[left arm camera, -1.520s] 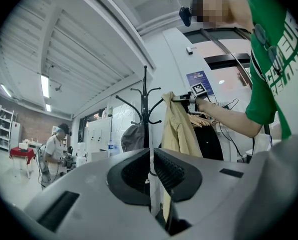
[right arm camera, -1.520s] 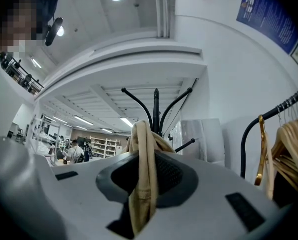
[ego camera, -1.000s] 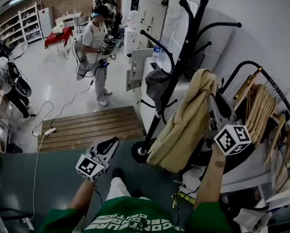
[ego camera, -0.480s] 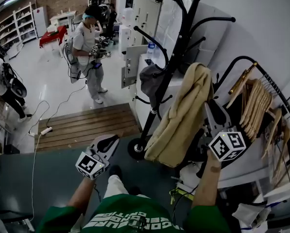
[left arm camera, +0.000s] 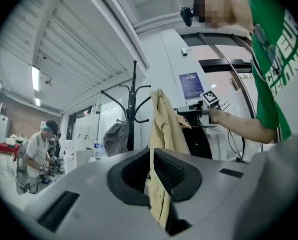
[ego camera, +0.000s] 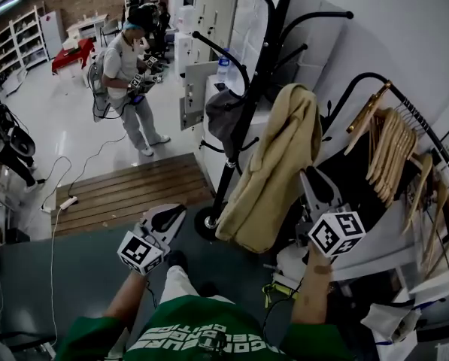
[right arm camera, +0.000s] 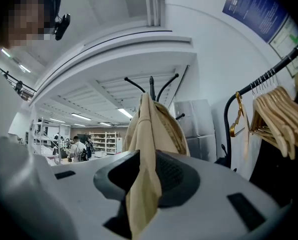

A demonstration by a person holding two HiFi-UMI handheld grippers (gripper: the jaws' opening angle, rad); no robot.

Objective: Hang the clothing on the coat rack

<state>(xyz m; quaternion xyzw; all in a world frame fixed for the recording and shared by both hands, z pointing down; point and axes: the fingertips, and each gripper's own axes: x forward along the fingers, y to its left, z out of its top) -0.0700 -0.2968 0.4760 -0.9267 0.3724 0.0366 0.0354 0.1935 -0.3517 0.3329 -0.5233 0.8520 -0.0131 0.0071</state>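
Right gripper [right arm camera: 148,158] jaws are pressed onto a fold of the beige jacket [ego camera: 273,164], and the cloth runs straight down through them. The left gripper [left arm camera: 151,154] jaws are all but together with a bare slit between them. Nothing is caught there; the jacket only shows through from beyond.

The right forearm reaches up and forward, its marker cube [ego camera: 337,234] facing us, with the jaws at the jacket's right edge. The left gripper is held low, pointing toward the foot of the black coat rack [ego camera: 258,74], apart from the cloth.

The jacket is draped over an upper hook of the rack and hangs long. Wooden hangers [ego camera: 393,153] crowd a rail just to the right. There is white lettering on the person's green shirt [ego camera: 201,338], too cut off to read.
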